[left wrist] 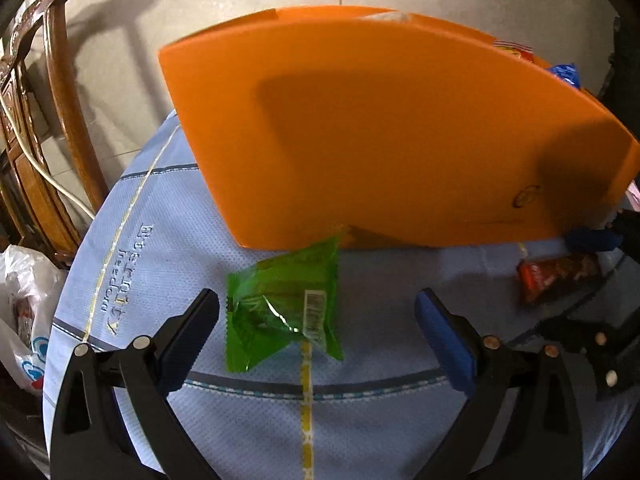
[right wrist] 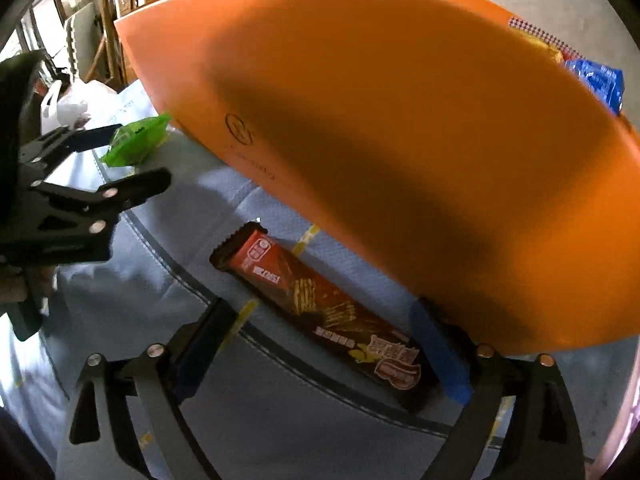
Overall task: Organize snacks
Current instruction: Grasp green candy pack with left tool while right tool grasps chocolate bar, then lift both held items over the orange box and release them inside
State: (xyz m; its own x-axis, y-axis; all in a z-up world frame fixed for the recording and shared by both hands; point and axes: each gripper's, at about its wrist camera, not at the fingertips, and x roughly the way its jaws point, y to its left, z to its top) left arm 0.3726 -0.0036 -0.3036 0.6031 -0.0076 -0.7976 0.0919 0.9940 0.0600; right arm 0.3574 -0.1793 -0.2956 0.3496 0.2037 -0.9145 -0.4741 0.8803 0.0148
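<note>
Two loose snacks lie on the table in front of the orange box, which already holds other packets at its far rim. Your left tool stands with jaws apart over the green packet, which sits between them, not yet pinched; its far corner touches the box wall at twelve o'clock. Your right tool is also spread wide around the brown biscuit pack, which runs from ten o'clock to four o'clock, its near end just beside the blue pad. I judge both light. The green wrapper looks thin, crinkly and slippery, so take it across the filled middle, not the flat seam. The biscuit pack looks stiff but breakable inside; close gently across its narrow width, near mid-length
</note>
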